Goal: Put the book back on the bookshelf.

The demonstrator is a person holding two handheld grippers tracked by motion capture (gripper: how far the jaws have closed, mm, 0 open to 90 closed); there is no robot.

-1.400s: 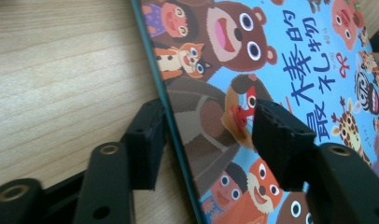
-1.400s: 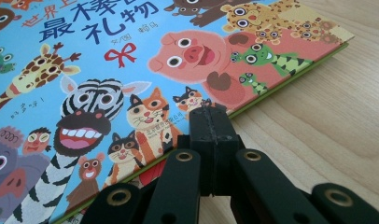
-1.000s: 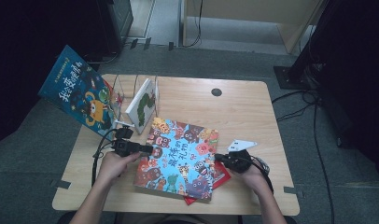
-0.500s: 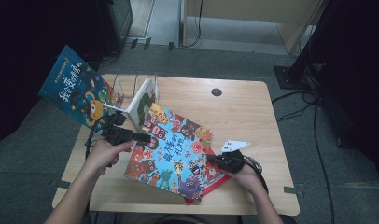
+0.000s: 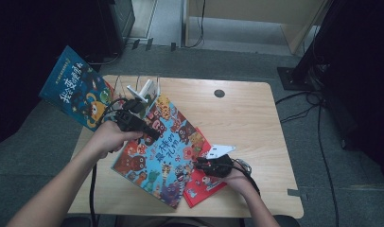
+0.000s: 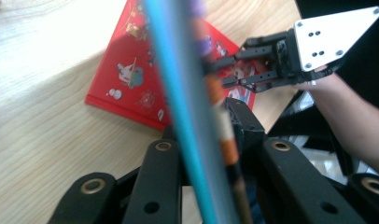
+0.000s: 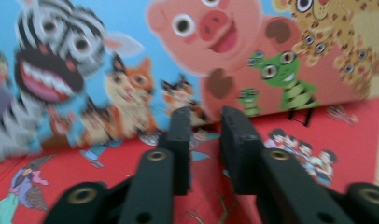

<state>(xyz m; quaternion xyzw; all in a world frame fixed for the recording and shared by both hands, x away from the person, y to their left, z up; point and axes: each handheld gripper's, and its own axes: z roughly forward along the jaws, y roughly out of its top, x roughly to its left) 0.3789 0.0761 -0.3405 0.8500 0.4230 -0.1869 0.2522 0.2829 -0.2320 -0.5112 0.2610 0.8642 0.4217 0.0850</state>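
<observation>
A blue picture book (image 5: 164, 151) covered in cartoon animals tilts up from the table, its upper-left edge raised. My left gripper (image 5: 151, 134) is shut on that edge, and its jaws have just been closing. In the left gripper view the book (image 6: 187, 93) runs edge-on between the jaws of this gripper (image 6: 201, 133). A red book (image 5: 204, 182) lies flat beneath it. My right gripper (image 5: 198, 164) hovers over the red book by the blue book's right edge. Its jaws have just been opening, and the right gripper (image 7: 206, 135) holds nothing.
At the table's far left a wire rack (image 5: 138, 85) holds a white book (image 5: 146, 90). A dark blue book (image 5: 76, 90) leans out beyond the table's left edge. A round hole (image 5: 219, 93) marks the back of the wooden table (image 5: 256, 118). Cables trail on the floor at right.
My left gripper has risen and drawn the blue book's left edge up, so the book now tilts. More of the red book shows. The right gripper has shifted a little.
</observation>
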